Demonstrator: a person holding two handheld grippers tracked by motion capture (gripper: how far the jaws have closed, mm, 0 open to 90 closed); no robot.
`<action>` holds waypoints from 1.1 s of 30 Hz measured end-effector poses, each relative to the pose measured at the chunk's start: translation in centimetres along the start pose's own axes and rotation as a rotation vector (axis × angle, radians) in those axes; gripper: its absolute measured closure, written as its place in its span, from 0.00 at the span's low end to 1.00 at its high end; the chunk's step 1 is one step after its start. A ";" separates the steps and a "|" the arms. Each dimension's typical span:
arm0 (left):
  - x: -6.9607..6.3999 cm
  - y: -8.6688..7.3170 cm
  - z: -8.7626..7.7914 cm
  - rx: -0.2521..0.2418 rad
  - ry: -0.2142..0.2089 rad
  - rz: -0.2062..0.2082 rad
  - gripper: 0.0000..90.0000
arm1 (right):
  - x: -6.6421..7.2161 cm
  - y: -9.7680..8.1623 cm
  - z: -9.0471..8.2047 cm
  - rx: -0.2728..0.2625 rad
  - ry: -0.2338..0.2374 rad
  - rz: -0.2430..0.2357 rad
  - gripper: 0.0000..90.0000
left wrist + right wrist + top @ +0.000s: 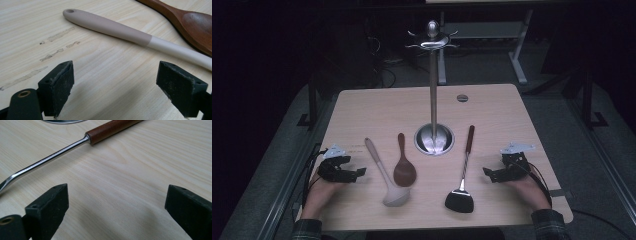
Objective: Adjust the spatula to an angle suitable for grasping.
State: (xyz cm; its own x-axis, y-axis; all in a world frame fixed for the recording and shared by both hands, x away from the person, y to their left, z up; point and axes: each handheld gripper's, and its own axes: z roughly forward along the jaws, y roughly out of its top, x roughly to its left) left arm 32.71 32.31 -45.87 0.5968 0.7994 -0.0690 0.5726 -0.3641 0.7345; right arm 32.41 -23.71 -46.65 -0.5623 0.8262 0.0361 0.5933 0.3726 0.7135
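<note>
Left tool (115,87) jaws wide apart, nothing between them, low over the table (105,70). Beige ladle handle (112,27) lies beyond; brown wooden spoon (192,25) just past it.

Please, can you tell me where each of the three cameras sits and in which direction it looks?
High view: above the person's side, facing forward and down on the table, utensil stand, both hands and grippers.
Left gripper view: rides the left gripper, looking past its open jaws to the beige ladle and wooden spoon.
Right gripper view: rides the right gripper, looking past its open jaws to the spatula.
Shared: the high view also shows the ladle and the spatula.
</note>
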 end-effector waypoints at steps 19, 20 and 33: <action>-0.1 -0.8 -1.4 -0.026 0.020 -0.035 0.17 | -1.0 3.3 1.3 0.000 0.056 0.069 1.00; -0.1 -0.7 -1.4 -0.028 0.019 -0.035 0.17 | -1.1 3.8 1.8 0.004 0.054 0.066 1.00; -0.7 -0.4 -1.2 -0.026 0.008 -0.004 0.17 | -2.1 6.6 5.0 -0.020 0.042 0.064 1.00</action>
State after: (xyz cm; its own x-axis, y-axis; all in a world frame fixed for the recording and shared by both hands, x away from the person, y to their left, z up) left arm 31.41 32.52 -45.35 0.5902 0.8045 -0.0666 0.5598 -0.3484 0.7518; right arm 40.40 -20.92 -45.50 -0.5474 0.8295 0.1111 0.6175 0.3107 0.7225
